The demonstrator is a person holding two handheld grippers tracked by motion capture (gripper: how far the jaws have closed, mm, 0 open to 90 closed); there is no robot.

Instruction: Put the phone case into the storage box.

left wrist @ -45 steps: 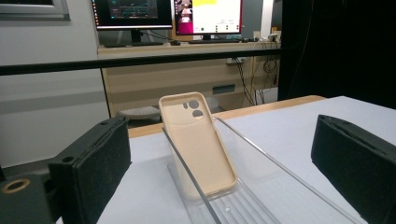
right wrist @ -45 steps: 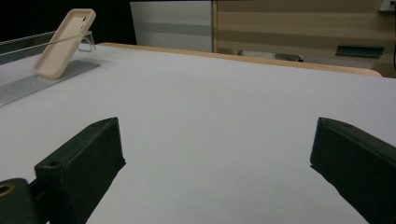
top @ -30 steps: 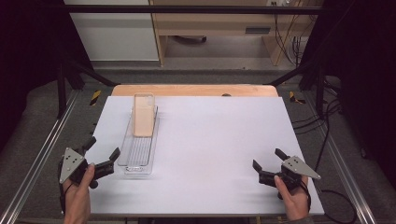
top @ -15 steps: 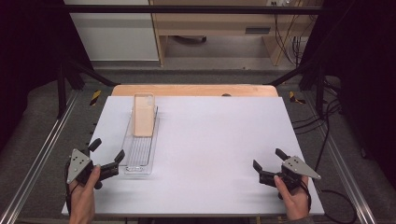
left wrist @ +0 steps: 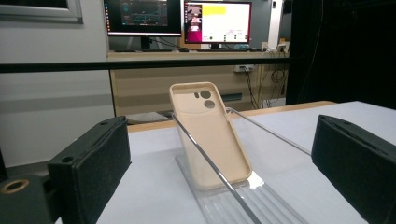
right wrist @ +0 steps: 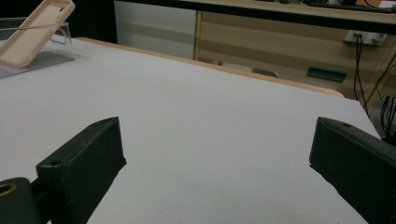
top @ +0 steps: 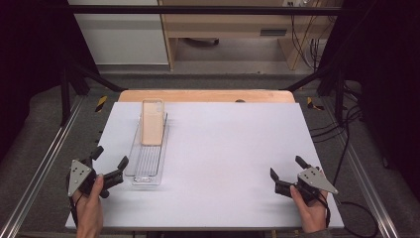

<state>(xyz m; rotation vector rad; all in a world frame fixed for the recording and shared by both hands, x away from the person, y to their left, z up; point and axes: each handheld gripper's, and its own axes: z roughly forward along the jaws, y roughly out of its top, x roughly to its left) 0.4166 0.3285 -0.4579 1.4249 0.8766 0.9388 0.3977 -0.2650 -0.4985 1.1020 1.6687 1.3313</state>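
Observation:
A beige phone case (top: 152,128) (left wrist: 210,130) leans in the far end of a long clear plastic tray (top: 144,166) (left wrist: 252,205) on the left of the white table. Its two camera holes face me in the left gripper view, and it also appears as a beige case (right wrist: 35,32) far off in the right gripper view. My left gripper (top: 110,159) (left wrist: 224,161) is open at the tray's near left corner, aimed along it, jaws wide with nothing between. My right gripper (top: 288,173) (right wrist: 219,158) is open near the front right edge, over bare table.
The white table (top: 233,144) has a wooden strip (top: 208,95) along its far edge. Metal rails (top: 39,163) run down both sides, with cables (top: 341,129) on the right floor. Desks and monitors (left wrist: 177,21) stand beyond the table.
My left gripper has shifted slightly right and toward me, closer to the tray's near corner. The right gripper, tray and case are as before.

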